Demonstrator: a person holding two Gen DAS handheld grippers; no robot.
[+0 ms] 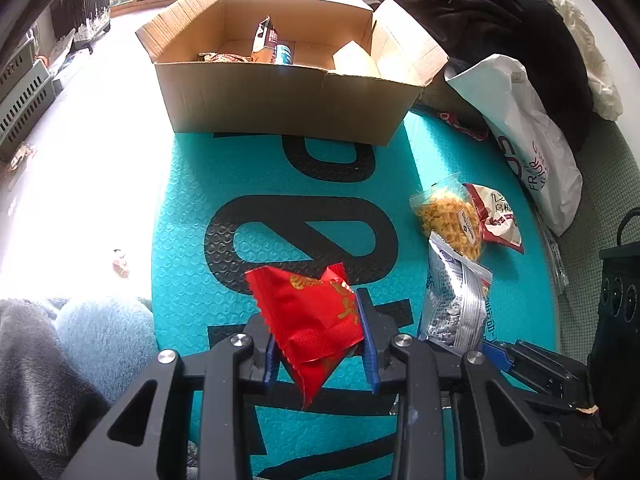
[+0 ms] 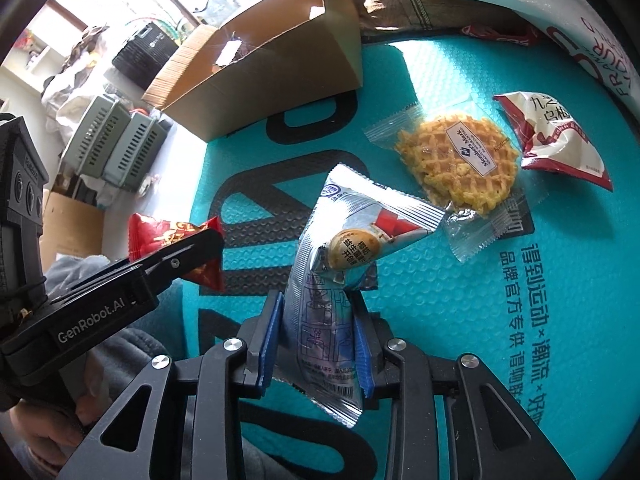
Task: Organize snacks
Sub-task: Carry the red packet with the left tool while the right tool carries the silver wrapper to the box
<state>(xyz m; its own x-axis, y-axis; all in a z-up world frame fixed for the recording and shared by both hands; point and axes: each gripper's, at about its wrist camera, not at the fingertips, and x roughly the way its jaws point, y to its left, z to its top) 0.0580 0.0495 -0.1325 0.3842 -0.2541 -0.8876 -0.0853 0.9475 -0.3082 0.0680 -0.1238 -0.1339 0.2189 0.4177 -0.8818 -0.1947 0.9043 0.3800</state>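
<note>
The left hand-held gripper (image 1: 320,332) pinches a red snack packet (image 1: 312,320) with gold print between its blue pads, above a teal mat (image 1: 192,240) bearing large black letters. The right hand-held gripper (image 2: 316,340), near a black body marked "GenRobot.AI", clamps a silver snack pouch (image 2: 340,248) printed with Chinese text. On the mat at two o'clock lie a clear-wrapped waffle (image 2: 456,160) labelled "Member's Mark" and a red-and-white packet (image 2: 556,136). An open cardboard box (image 1: 280,96) sits at twelve o'clock, snacks inside.
</note>
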